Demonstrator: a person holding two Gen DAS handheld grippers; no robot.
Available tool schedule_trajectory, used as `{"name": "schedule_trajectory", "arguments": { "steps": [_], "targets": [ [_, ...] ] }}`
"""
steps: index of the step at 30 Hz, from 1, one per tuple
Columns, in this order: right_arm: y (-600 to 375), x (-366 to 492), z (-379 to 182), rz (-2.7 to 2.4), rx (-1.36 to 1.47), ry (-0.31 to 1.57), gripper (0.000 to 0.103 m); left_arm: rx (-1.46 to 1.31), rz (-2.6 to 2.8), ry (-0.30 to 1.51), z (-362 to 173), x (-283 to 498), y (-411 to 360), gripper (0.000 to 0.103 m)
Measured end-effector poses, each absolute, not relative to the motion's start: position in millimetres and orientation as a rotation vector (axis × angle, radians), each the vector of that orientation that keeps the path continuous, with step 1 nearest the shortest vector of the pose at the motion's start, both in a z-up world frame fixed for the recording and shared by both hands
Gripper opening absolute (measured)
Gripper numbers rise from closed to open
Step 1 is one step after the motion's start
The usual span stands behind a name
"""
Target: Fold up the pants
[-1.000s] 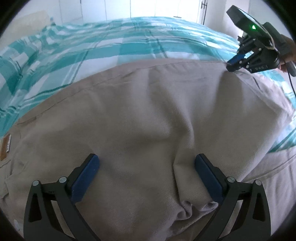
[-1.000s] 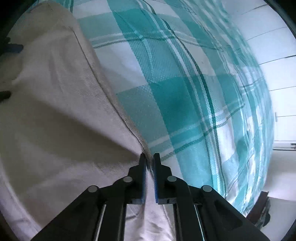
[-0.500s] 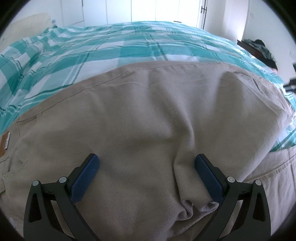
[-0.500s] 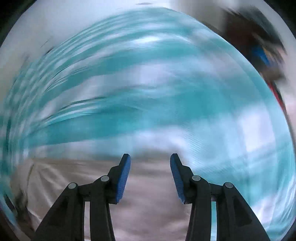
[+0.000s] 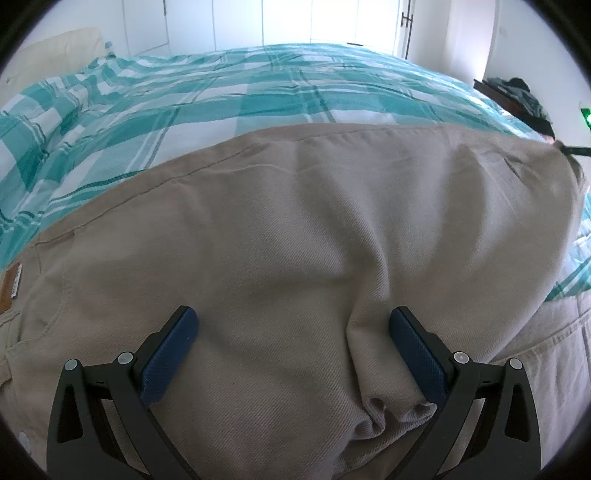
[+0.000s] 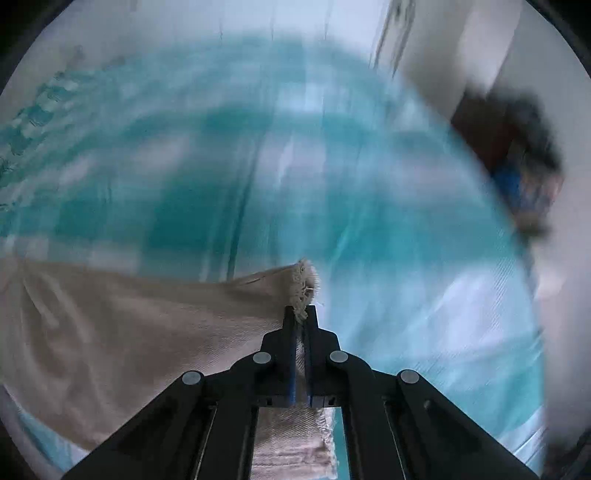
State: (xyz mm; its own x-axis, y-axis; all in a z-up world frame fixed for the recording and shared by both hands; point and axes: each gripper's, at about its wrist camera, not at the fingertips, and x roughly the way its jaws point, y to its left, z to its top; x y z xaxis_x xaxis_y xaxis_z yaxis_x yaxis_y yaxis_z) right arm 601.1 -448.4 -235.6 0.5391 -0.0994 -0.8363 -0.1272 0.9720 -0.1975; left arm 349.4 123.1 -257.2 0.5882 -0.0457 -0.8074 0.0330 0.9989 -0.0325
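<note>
I count one pair of beige pants (image 5: pixel 295 229), spread across one bed under a teal-and-white checked cover (image 5: pixel 207 99), and two grippers. My left gripper (image 5: pixel 293 343) hangs over the near part of the pants with its blue pads spread wide, a bunched fold of cloth lying between them, neither pad pressing it. My right gripper (image 6: pixel 300 314) has just snapped closed and now pinches the frayed hem corner (image 6: pixel 304 282) of the pants; in the left view that corner (image 5: pixel 554 146) sits pulled up at the far right.

The far seam of the pants runs in a long arc from left to right, with bare checked cover beyond it up to the white wardrobe doors (image 5: pixel 236 22). To the right, a second layer of beige cloth lies lower, near the bed edge. A dark heap (image 5: pixel 524 96) sits on furniture past the far right corner.

A small brown label (image 5: pixel 11 286) shows at the left waistband; I cannot read its writing. The right view is badly blurred.
</note>
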Motion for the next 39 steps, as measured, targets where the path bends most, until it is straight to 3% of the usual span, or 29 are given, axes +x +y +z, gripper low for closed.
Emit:
{"name": "schedule_trajectory", "arguments": {
  "steps": [2, 4, 7, 11, 14, 17, 21, 26, 28, 29, 30, 33, 39],
  "targets": [
    [-440, 609, -238, -0.006, -0.316, 0.965, 0.002, -0.018, -0.047, 0.940, -257, 349, 124, 0.102],
    [-439, 614, -269, -0.034, -0.314, 1.078, 0.007, -0.018, -0.046, 0.939, -257, 349, 124, 0.102],
    [-448, 602, -286, -0.133, -0.298, 1.119, 0.036, -0.020, -0.046, 0.934, -258, 348, 124, 0.102],
    [-429, 578, -246, -0.046, -0.100, 0.986, 0.038, -0.021, -0.046, 0.929, -259, 349, 124, 0.102],
    [-361, 576, -239, 0.338, 0.149, 1.033, 0.040, -0.016, -0.043, 0.930, -258, 349, 123, 0.102],
    [-276, 563, -260, 0.609, 0.232, 1.122, 0.052, -0.015, -0.042, 0.932, -258, 350, 123, 0.102],
    [-248, 550, -292, 0.593, 0.070, 1.167, 0.050, -0.016, -0.041, 0.931, -258, 350, 123, 0.102],
    [-418, 551, -299, 0.130, 0.191, 1.114, 0.044, -0.021, -0.041, 0.931, -260, 350, 124, 0.102],
    [-479, 536, -298, -0.016, 0.195, 1.128, 0.034, -0.020, -0.039, 0.932, -260, 351, 123, 0.102],
    [-501, 523, -291, -0.102, 0.161, 1.132, 0.046, -0.021, -0.039, 0.933, -259, 351, 123, 0.102],
    [-510, 512, -284, -0.187, 0.107, 1.137, 0.051, -0.023, -0.038, 0.939, -259, 352, 124, 0.102],
    [-507, 463, -253, -0.116, 0.116, 1.088, 0.051, -0.037, -0.004, 0.978, -246, 353, 123, 0.102],
    [-394, 316, -228, 0.392, 0.212, 1.097, 0.061, -0.131, -0.110, 0.974, -213, 295, 98, 0.102]
  ]
}}
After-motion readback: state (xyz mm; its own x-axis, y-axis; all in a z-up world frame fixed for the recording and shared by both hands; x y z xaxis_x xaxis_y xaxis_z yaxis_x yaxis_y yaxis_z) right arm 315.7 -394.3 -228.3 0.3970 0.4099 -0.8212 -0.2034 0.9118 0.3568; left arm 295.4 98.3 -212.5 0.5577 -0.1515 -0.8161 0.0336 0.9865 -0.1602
